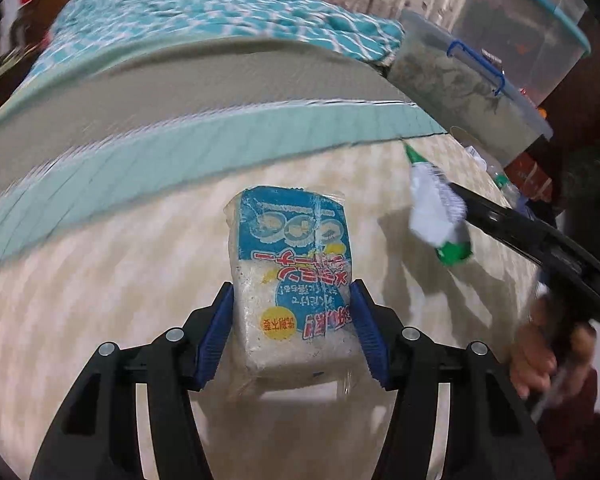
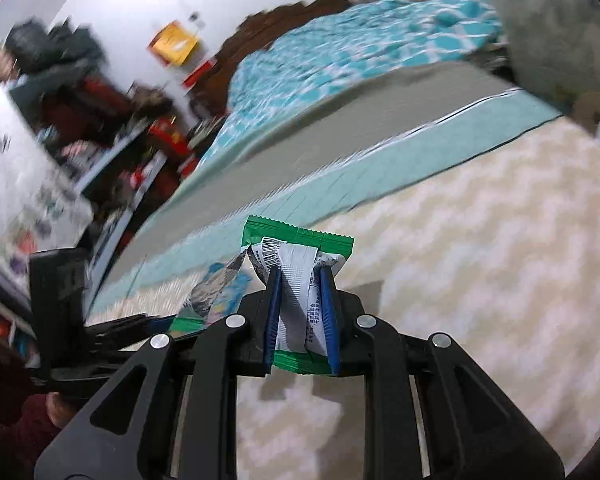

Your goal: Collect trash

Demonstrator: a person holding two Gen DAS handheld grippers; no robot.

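A plastic-wrapped sponge pack (image 1: 292,280) with a blue label and Japanese print sits between the blue pads of my left gripper (image 1: 292,292), which press on both of its sides over the cream zigzag carpet (image 1: 100,320). My right gripper (image 2: 300,270) is shut on a crumpled green and white snack wrapper (image 2: 298,280), whose ends stick out past the fingertips. The left wrist view shows that wrapper (image 1: 432,208) held up at the right. In the right wrist view the sponge pack (image 2: 216,288) shows blurred at the left.
A low mattress (image 1: 180,92) with a teal edge and a teal patterned blanket (image 1: 220,8) lies beyond the carpet. Clear lidded storage boxes (image 1: 480,80) stand at the right. Cluttered shelves (image 2: 100,120) line the wall at the left. A person's hand (image 1: 540,352) grips the right tool.
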